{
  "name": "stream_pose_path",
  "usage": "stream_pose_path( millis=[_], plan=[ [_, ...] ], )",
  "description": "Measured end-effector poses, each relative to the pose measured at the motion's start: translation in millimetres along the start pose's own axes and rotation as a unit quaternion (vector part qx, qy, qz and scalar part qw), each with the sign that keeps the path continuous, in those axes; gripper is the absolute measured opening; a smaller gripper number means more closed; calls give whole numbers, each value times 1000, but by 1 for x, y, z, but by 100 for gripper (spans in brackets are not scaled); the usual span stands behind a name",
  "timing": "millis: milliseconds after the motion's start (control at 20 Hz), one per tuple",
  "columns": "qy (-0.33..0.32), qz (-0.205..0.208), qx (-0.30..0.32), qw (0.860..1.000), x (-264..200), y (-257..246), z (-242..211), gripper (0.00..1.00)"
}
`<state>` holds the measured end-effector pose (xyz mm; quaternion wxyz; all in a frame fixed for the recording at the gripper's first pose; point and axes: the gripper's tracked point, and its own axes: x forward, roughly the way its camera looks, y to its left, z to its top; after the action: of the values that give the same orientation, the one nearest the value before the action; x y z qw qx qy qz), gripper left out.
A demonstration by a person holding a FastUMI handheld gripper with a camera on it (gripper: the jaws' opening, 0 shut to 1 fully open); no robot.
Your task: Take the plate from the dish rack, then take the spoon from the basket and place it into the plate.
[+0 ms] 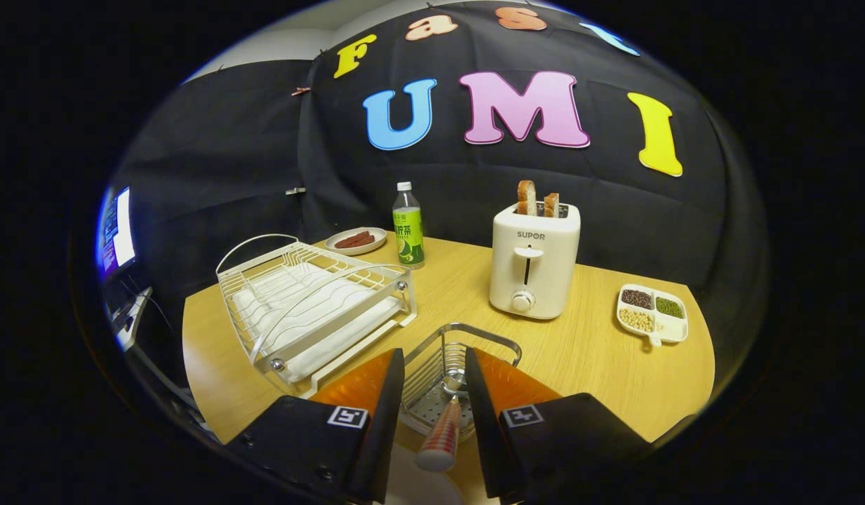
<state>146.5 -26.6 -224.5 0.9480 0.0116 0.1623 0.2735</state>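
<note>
Two fingers of our gripper (pixel 434 393) stand parted, with the spoon (pixel 443 428) between them, its bowl down in the wire basket (pixel 467 337) at 12 o'clock. We judge it the spoon step: close on the handle next. The dish rack (pixel 313 301) at 10 o'clock looks empty; a white plate (pixel 421 487) edge sits under the fingers.

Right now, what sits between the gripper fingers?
In the gripper view, the spoon stands in the wire basket in the gap of the hand-held gripper; its handle reaches toward the camera. The fingers are apart, neither pressing it.
</note>
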Motion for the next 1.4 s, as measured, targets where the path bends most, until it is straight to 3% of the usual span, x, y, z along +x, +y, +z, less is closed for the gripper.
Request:
stream_pose_path(
  millis=[150, 300, 650, 800, 1150, 1400],
  plan=[
    [2, 2, 16, 1000, 2, -2, 1, 52],
    [3, -8, 16, 1000, 2, -9, 0, 28],
    [12, -24, -14, 1000, 4, -11, -2, 24],
    [19, -15, 5, 1000, -3, -7, 3, 23],
    [-3, -2, -13, 1000, -44, -6, 38, 23],
    [-25, 28, -9, 999, -77, 12, 75, 23]
  ],
)
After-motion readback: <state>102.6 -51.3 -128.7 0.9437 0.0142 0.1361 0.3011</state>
